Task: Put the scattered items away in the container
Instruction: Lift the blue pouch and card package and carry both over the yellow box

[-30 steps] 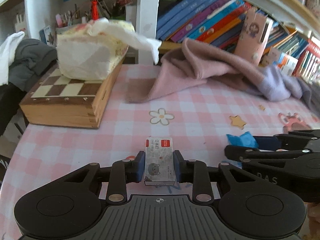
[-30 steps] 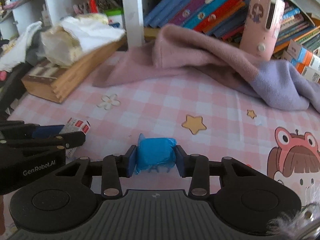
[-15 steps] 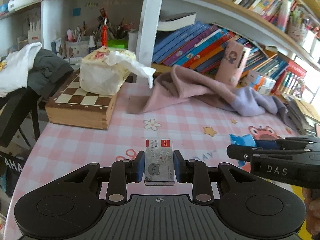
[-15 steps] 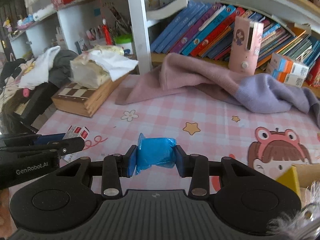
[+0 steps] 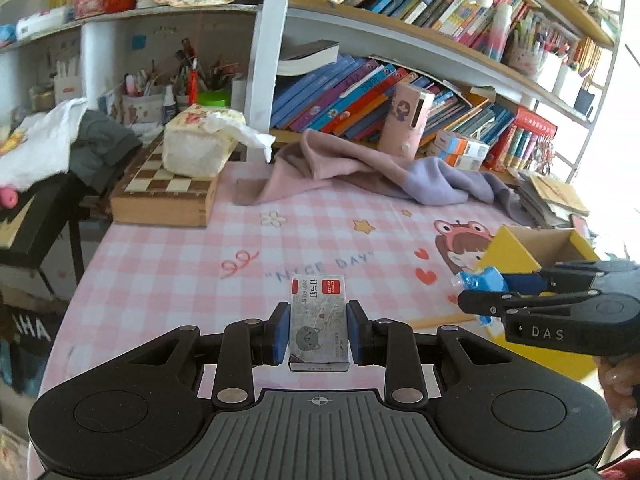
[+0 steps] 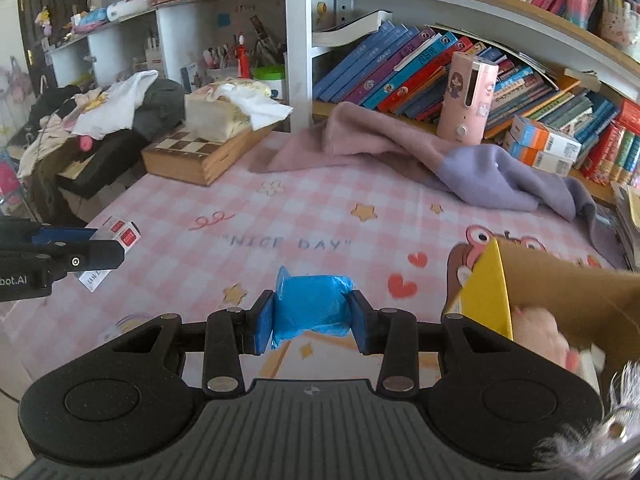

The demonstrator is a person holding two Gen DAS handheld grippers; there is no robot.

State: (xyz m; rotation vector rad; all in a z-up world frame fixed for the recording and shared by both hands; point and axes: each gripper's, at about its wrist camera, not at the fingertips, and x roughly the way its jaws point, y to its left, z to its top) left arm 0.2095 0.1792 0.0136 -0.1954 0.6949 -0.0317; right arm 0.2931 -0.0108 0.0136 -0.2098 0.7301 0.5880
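My left gripper is shut on a small grey staple box with a red label, held up above the pink checked tablecloth. It shows again at the left of the right wrist view, the box poking out of its fingers. My right gripper is shut on a crumpled blue plastic roll; in the left wrist view the blue roll hangs just left of the yellow cardboard box. That open box sits at the table's right and holds a pink plush.
A pink and lilac cloth lies across the back of the table. At the back left a wooden chess box carries a tissue pack. Bookshelves rise behind. A pink dispenser stands by the books. Clothes pile left.
Both grippers have risen and drawn back from the table with their items still held. The yellow box has come into view at the right, and more of the shelves shows.
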